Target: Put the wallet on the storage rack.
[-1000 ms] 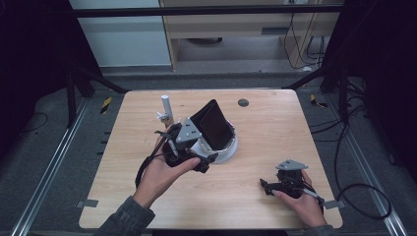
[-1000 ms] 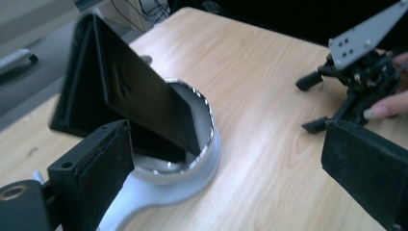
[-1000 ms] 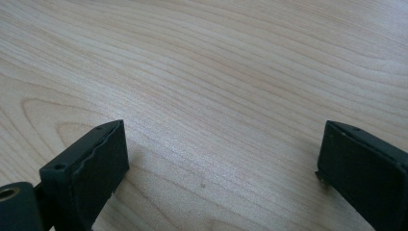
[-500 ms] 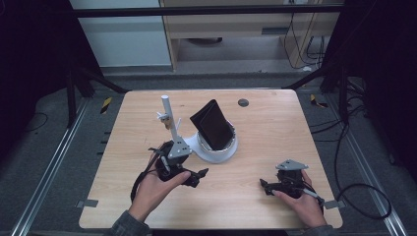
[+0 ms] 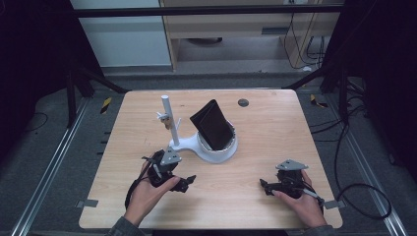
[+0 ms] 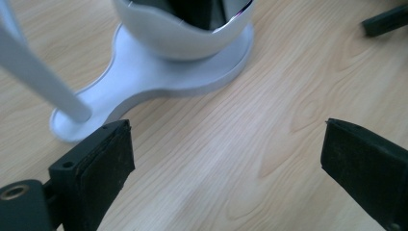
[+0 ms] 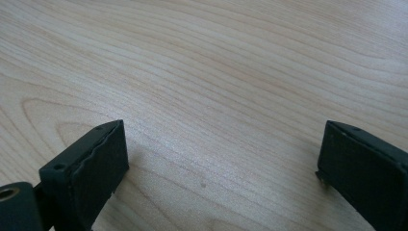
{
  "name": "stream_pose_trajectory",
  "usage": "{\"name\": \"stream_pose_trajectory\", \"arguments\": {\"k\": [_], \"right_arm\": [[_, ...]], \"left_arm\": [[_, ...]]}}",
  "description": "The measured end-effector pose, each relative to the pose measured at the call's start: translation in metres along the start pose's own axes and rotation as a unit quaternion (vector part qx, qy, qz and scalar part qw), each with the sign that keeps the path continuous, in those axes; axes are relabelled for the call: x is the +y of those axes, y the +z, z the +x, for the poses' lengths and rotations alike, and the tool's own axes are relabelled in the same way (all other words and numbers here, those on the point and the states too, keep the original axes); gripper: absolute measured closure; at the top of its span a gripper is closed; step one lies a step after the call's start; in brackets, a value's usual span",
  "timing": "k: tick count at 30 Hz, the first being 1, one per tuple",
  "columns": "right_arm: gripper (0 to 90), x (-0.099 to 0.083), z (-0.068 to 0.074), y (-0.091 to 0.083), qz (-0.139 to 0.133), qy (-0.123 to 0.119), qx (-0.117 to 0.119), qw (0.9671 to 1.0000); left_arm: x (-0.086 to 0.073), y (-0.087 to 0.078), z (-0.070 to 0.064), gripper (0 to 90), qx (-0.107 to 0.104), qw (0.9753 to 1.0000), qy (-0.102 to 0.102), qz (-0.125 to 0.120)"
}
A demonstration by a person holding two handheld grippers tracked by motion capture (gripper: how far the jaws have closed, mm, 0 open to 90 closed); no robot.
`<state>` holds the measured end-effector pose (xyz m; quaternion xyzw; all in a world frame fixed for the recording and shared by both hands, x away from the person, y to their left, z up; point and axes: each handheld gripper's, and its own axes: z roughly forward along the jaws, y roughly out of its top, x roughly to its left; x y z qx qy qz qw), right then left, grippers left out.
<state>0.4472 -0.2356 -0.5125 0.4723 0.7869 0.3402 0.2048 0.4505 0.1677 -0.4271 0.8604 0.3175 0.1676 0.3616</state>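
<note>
A white stand (image 5: 189,145) with a round bowl (image 5: 219,150) and an upright post (image 5: 169,115) sits mid-table. A flat black slab (image 5: 212,124) leans tilted in the bowl. My left gripper (image 5: 181,180) rests low on the table just in front and to the left of the stand, open and empty. Its own view has the wide-apart left gripper (image 6: 226,168) facing the stand's base (image 6: 159,72), the bowl (image 6: 183,33) and the post (image 6: 38,77). My right gripper (image 5: 268,187) lies near the front right, open; between the right gripper (image 7: 221,168) jaws there is bare wood.
The wooden table (image 5: 275,132) has a small dark round spot (image 5: 243,103) near its back edge. A small clip (image 5: 164,118) sticks out from the post. Metal rails and cables run on the floor on both sides. The other gripper's jaw (image 6: 385,19) shows far off.
My left gripper has let go of the black slab and drawn back toward the person, down to the table. The slab stays leaning in the bowl. The right gripper has not moved.
</note>
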Motion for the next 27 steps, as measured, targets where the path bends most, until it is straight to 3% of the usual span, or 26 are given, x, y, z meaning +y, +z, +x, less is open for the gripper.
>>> {"name": "stream_pose_trajectory", "arguments": {"k": [2, 3, 5, 6, 7, 8, 9, 10, 14, 21, 24, 27], "right_arm": [[3.8, 0.0, 0.0, 0.0, 0.0, 0.0, 0.0, 1.0], [3.8, 0.0, 0.0, 0.0, 0.0, 0.0, 0.0, 1.0], [3.8, 0.0, 0.0, 0.0, 0.0, 0.001, 0.0, 1.0], [3.8, 0.0, 0.0, 0.0, 0.0, 0.0, 0.0, 1.0], [3.8, 0.0, 0.0, 0.0, 0.0, 0.0, 0.0, 1.0], [3.8, 0.0, 0.0, 0.0, 0.0, 0.0, 0.0, 1.0], [3.8, 0.0, 0.0, 0.0, 0.0, 0.0, 0.0, 1.0], [3.8, 0.0, 0.0, 0.0, 0.0, 0.0, 0.0, 1.0], [3.7, 0.0, 0.0, 0.0, -0.001, 0.0, 0.0, 1.0], [3.7, 0.0, 0.0, 0.0, -0.001, 0.001, 0.0, 1.0], [3.7, 0.0, 0.001, 0.0, -0.001, -0.001, 0.0, 1.0], [3.7, 0.0, 0.001, 0.0, -0.001, -0.002, 0.0, 1.0]], "left_arm": [[-0.005, 0.001, 0.003, 4.3, 0.001, 1.0, -0.007, 0.001], [-0.015, 0.002, 0.01, 4.3, 0.012, 0.9998, -0.015, 0.004], [-0.021, 0.002, 0.014, 5.1, 0.018, 0.9996, -0.02, 0.005], [-0.031, 0.003, 0.022, 5.0, 0.028, 0.9991, -0.032, 0.005], [-0.031, 0.003, 0.022, 5.1, 0.028, 0.9991, -0.032, 0.005], [-0.042, 0.004, 0.031, 5.1, 0.043, 0.9982, -0.041, 0.01], [-0.042, 0.004, 0.031, 5.2, 0.043, 0.9982, -0.041, 0.01], [-0.054, 0.006, 0.041, 5.4, 0.053, 0.9969, -0.057, 0.012], [-0.072, 0.008, 0.055, 5.6, 0.071, 0.9943, -0.079, 0.012], [-0.1, 0.014, 0.075, 5.6, 0.083, 0.9891, -0.121, 0.013], [-0.105, 0.013, 0.079, 5.0, 0.09, 0.9878, -0.127, 0.005], [-0.105, 0.014, 0.078, 3.7, 0.095, 0.9885, -0.116, 0.015]]}}
